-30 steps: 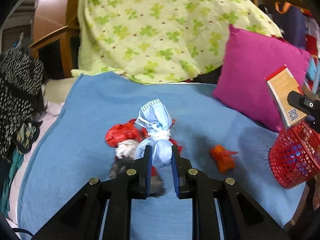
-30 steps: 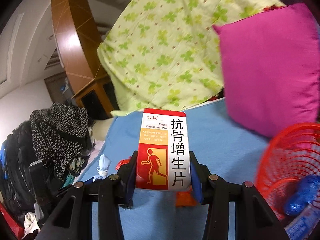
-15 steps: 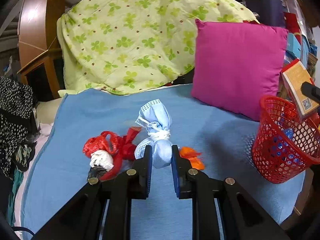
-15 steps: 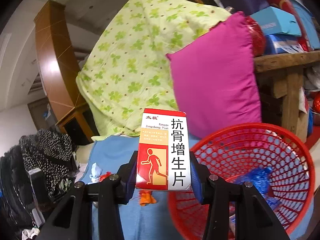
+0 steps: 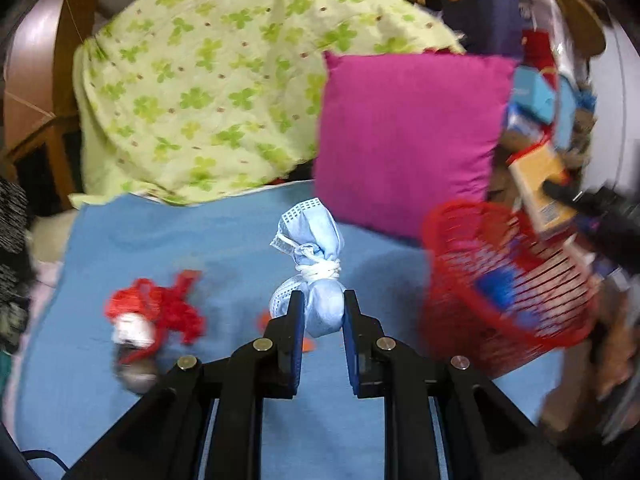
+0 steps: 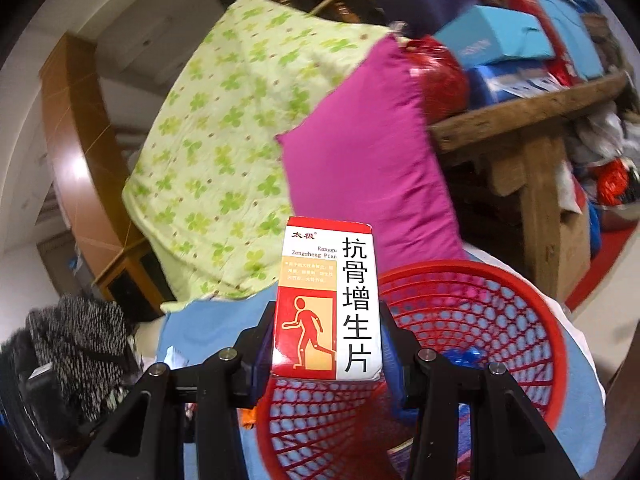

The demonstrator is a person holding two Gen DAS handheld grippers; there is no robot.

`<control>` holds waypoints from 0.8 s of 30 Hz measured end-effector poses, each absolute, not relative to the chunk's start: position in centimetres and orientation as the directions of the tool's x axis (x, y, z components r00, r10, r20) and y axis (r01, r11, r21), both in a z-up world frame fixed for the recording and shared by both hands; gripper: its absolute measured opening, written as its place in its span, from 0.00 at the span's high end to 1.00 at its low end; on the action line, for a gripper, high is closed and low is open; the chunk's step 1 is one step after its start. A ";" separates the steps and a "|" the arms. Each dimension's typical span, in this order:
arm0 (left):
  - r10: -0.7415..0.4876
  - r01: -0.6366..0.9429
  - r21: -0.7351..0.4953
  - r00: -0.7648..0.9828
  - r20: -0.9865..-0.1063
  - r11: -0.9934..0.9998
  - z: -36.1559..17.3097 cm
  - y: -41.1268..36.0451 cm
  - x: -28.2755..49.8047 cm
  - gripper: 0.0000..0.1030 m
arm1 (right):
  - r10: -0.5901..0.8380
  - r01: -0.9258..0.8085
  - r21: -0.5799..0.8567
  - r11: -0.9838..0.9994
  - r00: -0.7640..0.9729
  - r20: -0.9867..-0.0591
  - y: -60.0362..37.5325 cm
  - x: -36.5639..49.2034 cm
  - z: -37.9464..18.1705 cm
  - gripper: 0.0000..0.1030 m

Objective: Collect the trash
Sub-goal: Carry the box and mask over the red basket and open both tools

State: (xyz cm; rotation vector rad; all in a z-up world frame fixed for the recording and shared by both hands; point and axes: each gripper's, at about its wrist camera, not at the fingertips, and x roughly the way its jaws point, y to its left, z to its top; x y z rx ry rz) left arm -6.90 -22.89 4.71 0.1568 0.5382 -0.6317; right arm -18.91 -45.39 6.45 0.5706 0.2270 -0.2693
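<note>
Two handheld grippers, each clamped on a piece of trash above a bed.

The left gripper (image 5: 320,312) pinches a soft, knotted blue face mask (image 5: 316,260) over the blue sheet (image 5: 200,240). The right gripper (image 6: 326,344) squeezes a stiff cardboard medicine box (image 6: 326,304) over a round red mesh basket (image 6: 520,312), at 3 o'clock from the mask, holding blue wrappers. A crumpled red bag (image 5: 160,308) lies at 9 o'clock.

A pale blue face mask (image 5: 316,240) tied with white, a red lattice basket (image 6: 480,300), a magenta pillow (image 5: 404,136), a blue bedsheet (image 5: 180,232), and a yellow-green clover-print quilt (image 5: 208,80).
</note>
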 end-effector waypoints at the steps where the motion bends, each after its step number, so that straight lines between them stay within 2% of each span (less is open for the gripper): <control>1: -0.541 0.615 -0.043 0.656 -0.526 0.787 5.0 -23.6 -7.1 0.81 | -0.192 0.317 0.510 0.800 0.940 -0.283 -45.8 -19.2 6.4 0.52; 8: -0.625 0.714 -0.051 0.574 -0.528 0.699 6.6 -30.1 -9.5 0.81 | -0.205 0.332 0.556 0.762 0.938 -0.278 -47.9 -21.1 6.0 0.52; 15: -0.623 0.735 -0.062 0.522 -0.583 0.675 5.8 -34.2 -9.5 0.78 | -0.194 0.359 0.601 0.715 0.927 -0.322 -49.8 -20.9 5.0 0.51; 16: -0.622 0.737 -0.067 0.513 -0.591 0.672 5.6 -34.5 -9.5 0.75 | -0.195 0.368 0.603 0.708 0.922 -0.335 -50.0 -20.8 4.8 0.50; 17: -0.624 0.743 -0.074 0.499 -0.601 0.665 5.4 -34.9 -9.3 0.67 | -0.198 0.381 0.602 0.702 0.916 -0.348 -50.1 -20.7 4.7 0.49; 18: -0.622 0.745 -0.075 0.493 -0.608 0.663 5.3 -35.1 -9.3 0.60 | -0.193 0.384 0.607 0.696 0.914 -0.357 -50.1 -20.5 4.6 0.40; 19: -0.621 0.745 -0.072 0.495 -0.608 0.664 5.3 -35.3 -9.5 0.46 | -0.189 0.380 0.613 0.693 0.916 -0.354 -50.1 -20.5 4.6 0.29; 20: -0.623 0.745 -0.066 0.503 -0.599 0.664 5.3 -35.2 -9.7 0.41 | -0.191 0.377 0.617 0.691 0.918 -0.347 -50.1 -20.5 4.7 0.27; 24: -0.618 0.752 -0.045 0.505 -0.602 0.658 5.8 -34.7 -10.4 0.41 | -0.210 0.361 0.636 0.682 0.930 -0.302 -49.9 -20.6 5.0 0.27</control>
